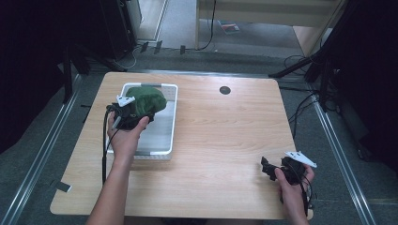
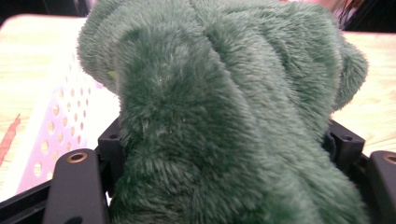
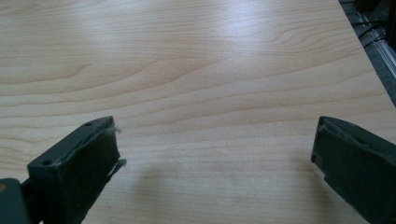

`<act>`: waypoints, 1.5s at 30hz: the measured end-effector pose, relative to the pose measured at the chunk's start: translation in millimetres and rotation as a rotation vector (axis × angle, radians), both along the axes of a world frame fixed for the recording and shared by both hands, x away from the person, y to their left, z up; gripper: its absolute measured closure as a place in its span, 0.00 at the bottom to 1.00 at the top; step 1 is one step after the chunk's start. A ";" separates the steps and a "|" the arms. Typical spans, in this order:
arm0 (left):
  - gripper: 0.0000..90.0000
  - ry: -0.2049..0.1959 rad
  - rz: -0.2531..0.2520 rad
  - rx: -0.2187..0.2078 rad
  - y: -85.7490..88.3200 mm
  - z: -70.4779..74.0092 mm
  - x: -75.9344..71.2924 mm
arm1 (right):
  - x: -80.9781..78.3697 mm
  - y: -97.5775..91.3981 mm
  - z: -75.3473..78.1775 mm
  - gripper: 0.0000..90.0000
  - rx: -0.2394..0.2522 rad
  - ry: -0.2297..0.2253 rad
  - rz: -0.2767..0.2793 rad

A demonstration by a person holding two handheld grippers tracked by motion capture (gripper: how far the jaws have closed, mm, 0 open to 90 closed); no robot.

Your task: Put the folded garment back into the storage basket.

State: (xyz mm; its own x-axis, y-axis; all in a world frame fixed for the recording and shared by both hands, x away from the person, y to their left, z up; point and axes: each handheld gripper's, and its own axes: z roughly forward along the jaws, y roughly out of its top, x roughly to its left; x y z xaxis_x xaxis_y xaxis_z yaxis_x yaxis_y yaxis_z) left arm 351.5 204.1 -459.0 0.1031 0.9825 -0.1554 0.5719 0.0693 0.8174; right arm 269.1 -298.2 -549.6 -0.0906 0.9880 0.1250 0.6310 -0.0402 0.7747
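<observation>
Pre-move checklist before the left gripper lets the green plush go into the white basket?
1. Left gripper clamped on the green plush: ok.
2. Plush over the white basket: ok, above its far end.
3. Basket floor free to receive it: ok, near part bare; under the plush cannot tell.
4. Plush touching the floor: cannot tell.
5. Right gripper out of the way: ok, jaws open, nothing between them, over the table at the near right.
</observation>
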 end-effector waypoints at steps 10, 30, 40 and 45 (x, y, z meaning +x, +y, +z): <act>0.28 0.145 -0.047 -0.004 7.0 -18.6 21.8 | 0.2 0.0 0.0 0.01 -0.001 0.003 -0.002; 0.10 0.304 -0.072 0.069 -0.9 -24.5 33.9 | 0.1 -0.1 0.0 0.01 0.002 0.001 -0.001; 0.02 0.199 -0.069 0.013 5.1 -8.4 22.8 | 0.1 -0.2 0.0 0.01 0.002 0.002 -0.002; 0.02 0.088 -0.095 -0.025 5.6 6.4 8.1 | 0.0 -0.2 0.1 0.01 0.002 0.002 -0.001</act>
